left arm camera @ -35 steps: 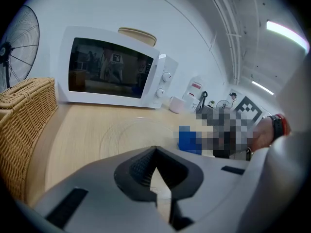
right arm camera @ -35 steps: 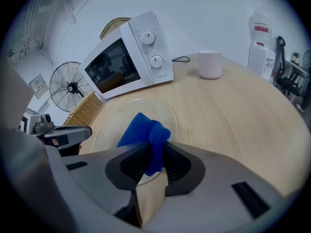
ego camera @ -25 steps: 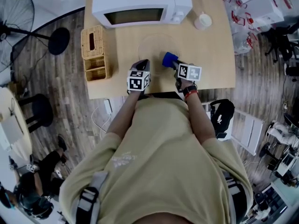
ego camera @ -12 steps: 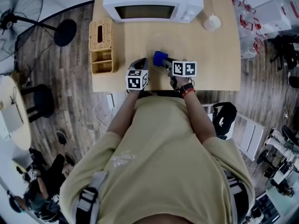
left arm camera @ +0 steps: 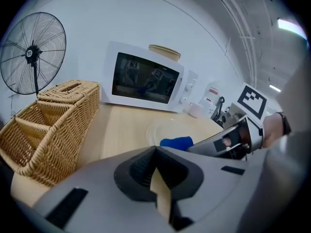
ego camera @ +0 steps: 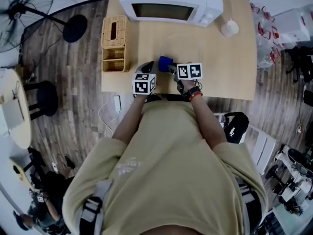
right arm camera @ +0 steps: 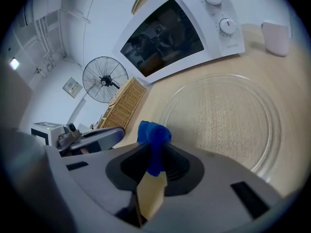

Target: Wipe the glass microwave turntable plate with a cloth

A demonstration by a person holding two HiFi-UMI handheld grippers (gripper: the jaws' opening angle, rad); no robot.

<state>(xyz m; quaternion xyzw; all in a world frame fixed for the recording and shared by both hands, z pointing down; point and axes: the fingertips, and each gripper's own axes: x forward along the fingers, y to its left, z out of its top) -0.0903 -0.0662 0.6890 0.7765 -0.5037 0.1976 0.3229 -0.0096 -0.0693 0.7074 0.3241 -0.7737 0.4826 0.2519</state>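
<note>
The clear glass turntable plate (ego camera: 182, 49) lies flat on the wooden table in front of the microwave (ego camera: 171, 6). My right gripper (ego camera: 171, 66) is shut on a blue cloth (ego camera: 165, 62), which sits at the plate's near-left rim. In the right gripper view the cloth (right arm camera: 153, 140) sticks up from between the shut jaws of the right gripper (right arm camera: 154, 152), with the plate (right arm camera: 223, 120) spread out beyond. My left gripper (ego camera: 147, 66) rests at the table's front edge beside it. In the left gripper view the left gripper (left arm camera: 154, 152) is shut on nothing, with the cloth (left arm camera: 177, 142) just ahead.
A wicker basket (ego camera: 115, 45) stands at the table's left side. A white cup (ego camera: 229, 28) sits at the back right, beside the microwave. A standing fan (left arm camera: 31, 52) is off the table to the left. The table's front edge (ego camera: 220, 96) lies just under both grippers.
The right gripper has carried the blue cloth leftward along the plate's near rim, closer to the left gripper. The head view has shifted, so the table sits further right in it.
</note>
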